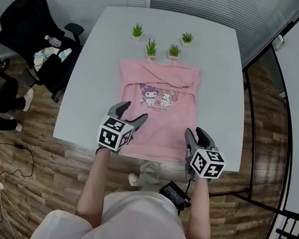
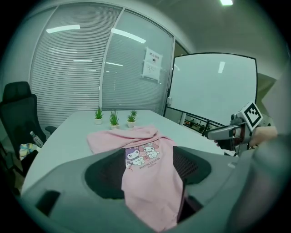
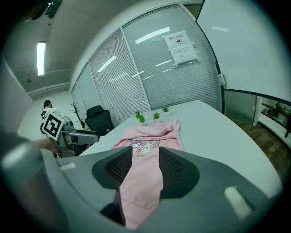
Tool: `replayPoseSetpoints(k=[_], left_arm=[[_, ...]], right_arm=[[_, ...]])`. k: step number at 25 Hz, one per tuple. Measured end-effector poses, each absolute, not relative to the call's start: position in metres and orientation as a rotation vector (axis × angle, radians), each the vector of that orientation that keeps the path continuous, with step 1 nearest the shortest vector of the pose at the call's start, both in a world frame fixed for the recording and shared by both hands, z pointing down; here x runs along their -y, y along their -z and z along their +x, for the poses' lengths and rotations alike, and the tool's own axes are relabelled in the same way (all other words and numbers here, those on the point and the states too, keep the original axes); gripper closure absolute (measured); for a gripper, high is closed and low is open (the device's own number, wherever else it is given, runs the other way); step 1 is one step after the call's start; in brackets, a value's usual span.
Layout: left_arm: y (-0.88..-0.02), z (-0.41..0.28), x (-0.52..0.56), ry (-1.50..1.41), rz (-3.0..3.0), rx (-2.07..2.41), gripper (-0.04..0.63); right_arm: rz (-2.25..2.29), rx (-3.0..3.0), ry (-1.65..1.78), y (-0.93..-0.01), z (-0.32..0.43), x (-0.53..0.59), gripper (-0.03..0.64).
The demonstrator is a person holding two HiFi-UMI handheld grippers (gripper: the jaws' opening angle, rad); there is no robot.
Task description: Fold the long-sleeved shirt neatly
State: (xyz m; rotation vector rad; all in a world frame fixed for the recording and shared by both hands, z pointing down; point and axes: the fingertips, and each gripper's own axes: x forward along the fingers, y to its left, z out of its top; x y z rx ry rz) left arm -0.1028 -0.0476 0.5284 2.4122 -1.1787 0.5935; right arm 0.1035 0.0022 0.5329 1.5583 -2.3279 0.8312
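- Both bare forearms [image 1: 94, 186] reach forward from the bottom of the head view, roughly parallel.
- The left gripper [image 1: 132, 111] and right gripper [image 1: 199, 133] tilt downward over the near part of the pink long-sleeved shirt [image 1: 161, 132], one by each side edge.
- The shirt lies flat on the white table [image 1: 219, 71], folded to a rectangle. Its hem is at the near edge and its collar just short of four potted plants [image 1: 151, 49].
- Left gripper view: jaws moderately apart, shirt cloth across the gap, no pinch evident.
- Right gripper view: likewise, with a narrower gap.
- Only the gripper views show the blinds [image 2: 68, 68] and the posted notice [image 2: 152, 63]. Each also catches the opposite marker cube [image 2: 251, 115].
- Only the head view shows the black chair [image 1: 27, 23].
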Motion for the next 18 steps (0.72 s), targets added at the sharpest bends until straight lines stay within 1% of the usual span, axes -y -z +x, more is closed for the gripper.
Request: replayPoseSetpoints(k=[8, 18], left_arm=[[-0.546, -0.116, 0.016, -0.634, 2.362, 1.169, 0.271], [-0.59, -0.131, -0.029, -0.718, 2.272, 1.124, 0.282]], right_arm=[[1.53, 2.283, -0.848, -0.556, 0.111, -0.032, 0.433], [1.443, 2.221, -0.872, -0.599, 0.107, -0.063, 0.434]])
